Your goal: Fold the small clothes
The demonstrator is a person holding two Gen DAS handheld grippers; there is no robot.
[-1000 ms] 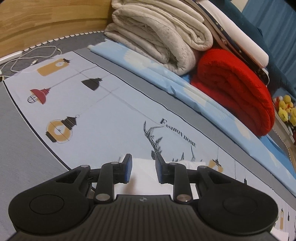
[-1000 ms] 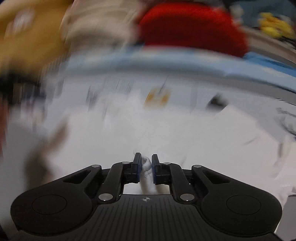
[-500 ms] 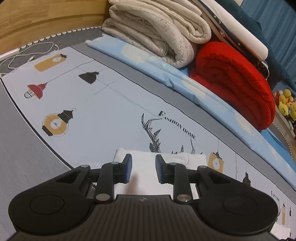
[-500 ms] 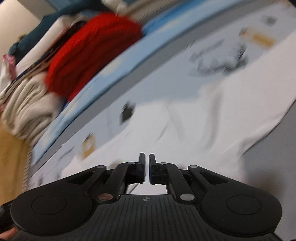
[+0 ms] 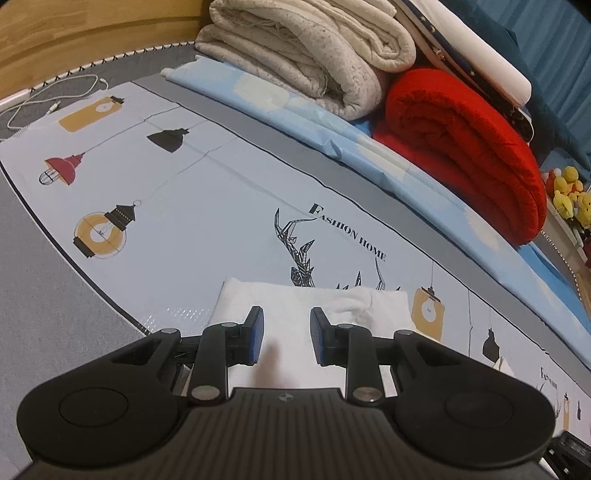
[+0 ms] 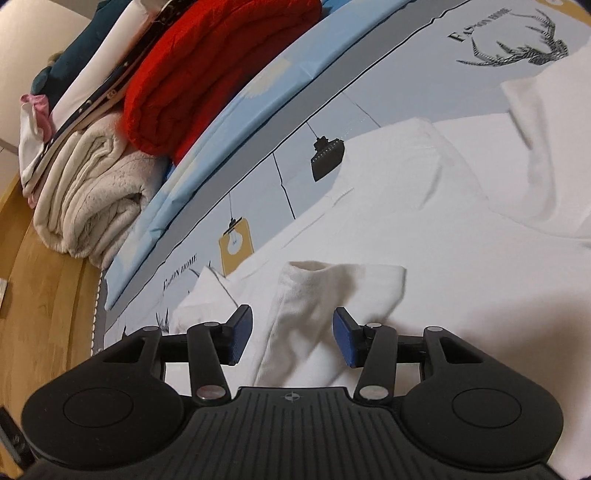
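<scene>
A small white garment (image 6: 424, 206) lies flat on the printed bed sheet (image 6: 332, 99). In the right wrist view one white sleeve (image 6: 325, 295) is folded back over the body and lies loose between the fingers of my right gripper (image 6: 292, 336), which is open and empty. In the left wrist view a folded edge of the white garment (image 5: 295, 299) lies on the printed sheet (image 5: 192, 206) just ahead of my left gripper (image 5: 286, 338), which is open, empty and low over the cloth.
Along the far side of the bed lie a rolled red blanket (image 5: 461, 147), a folded beige blanket (image 5: 306, 55) and a light blue sheet (image 5: 332, 129). A white cable (image 5: 55, 96) lies near the wooden headboard (image 5: 74, 33). Yellow plush toys (image 5: 569, 195) sit at the right.
My right gripper was shut on white cloth a second ago; it has swung round, opened and let the sleeve go. My left gripper has drawn back slightly, showing more of the garment's edge.
</scene>
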